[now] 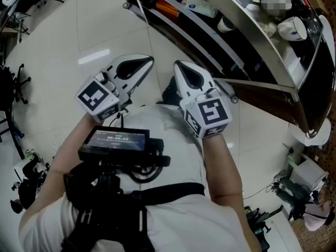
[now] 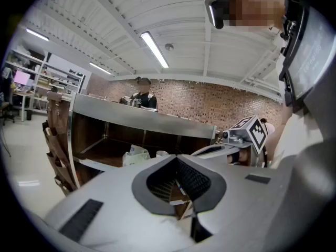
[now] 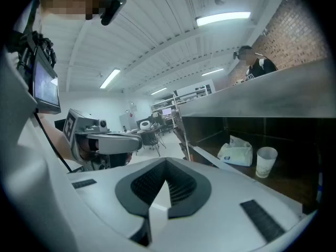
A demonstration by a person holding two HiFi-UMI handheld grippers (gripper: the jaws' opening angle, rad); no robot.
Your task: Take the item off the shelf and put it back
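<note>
Showing the left gripper (image 1: 149,61) and the right gripper (image 1: 177,64) side by side before the person's chest, fingers of both clenched on nothing, while the soft white tissue pack (image 3: 235,154) and the white paper cup (image 3: 266,162) sit just beside each other inside the dark steel-topped shelf (image 3: 252,101), well apart from either gripper.

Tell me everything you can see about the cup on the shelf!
The cup is white and looks like paper, with faint pale print on its side. It narrows a little toward the bottom. It stands upright with its open top facing up, and what is inside cannot be seen. It sits on the dark shelf, under the shiny metal top. A white tissue pack lies close beside it, with a thin gap seeming to show between them. Only the shelf touches it.
</note>
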